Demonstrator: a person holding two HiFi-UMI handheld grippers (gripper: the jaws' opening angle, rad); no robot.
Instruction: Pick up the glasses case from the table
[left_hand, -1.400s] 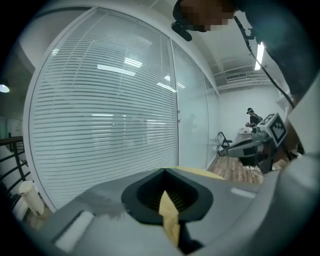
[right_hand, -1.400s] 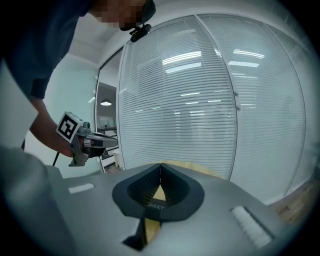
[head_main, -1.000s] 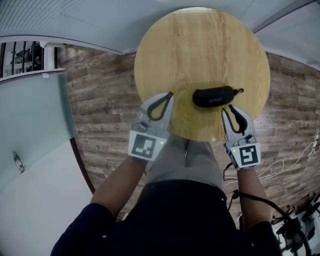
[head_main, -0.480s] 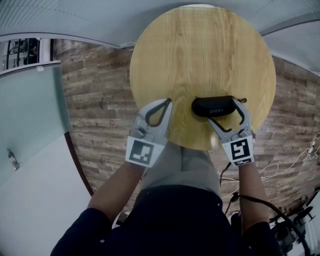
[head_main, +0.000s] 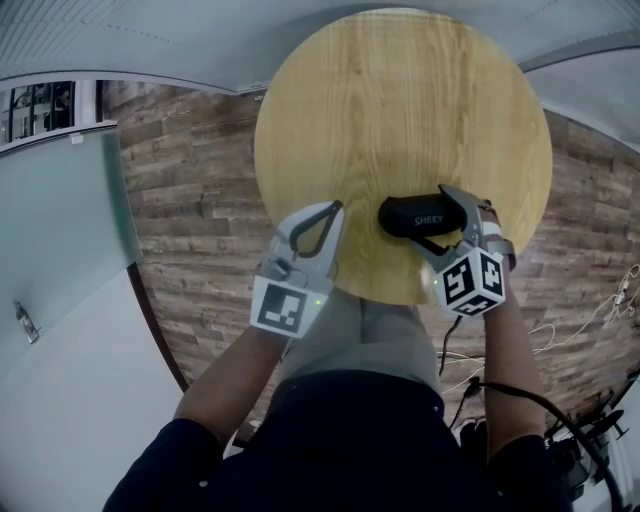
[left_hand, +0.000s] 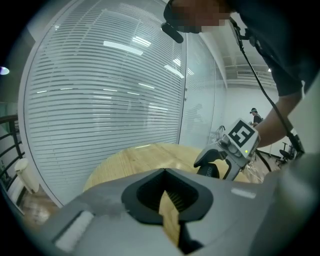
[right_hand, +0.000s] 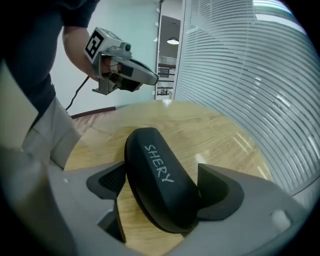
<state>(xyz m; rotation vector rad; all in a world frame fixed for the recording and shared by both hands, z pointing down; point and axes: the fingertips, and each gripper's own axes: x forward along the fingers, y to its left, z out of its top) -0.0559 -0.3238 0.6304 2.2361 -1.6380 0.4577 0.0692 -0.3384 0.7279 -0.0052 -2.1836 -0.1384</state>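
The black glasses case (head_main: 412, 215) marked SHERY lies on the round wooden table (head_main: 400, 100) near its front edge. My right gripper (head_main: 433, 218) points steeply down and straddles the case's right end. Its jaws are opening wide, with the case (right_hand: 160, 185) between them and resting on the wood; the pads do not squeeze it. My left gripper (head_main: 335, 207) hovers over the table's front left edge, a hand's width left of the case. Its fingertips meet and nothing is in them (left_hand: 164, 172).
The table's front rim (head_main: 400, 298) lies right under both grippers, with the person's legs below it. A frosted glass partition (head_main: 70, 230) stands at the left. Cables (head_main: 570, 330) lie on the plank floor at the right.
My right gripper has moved forward and down onto the case's right end, rolled over, and its jaws have gone from nearly shut to wide apart. The left gripper has sunk a little.
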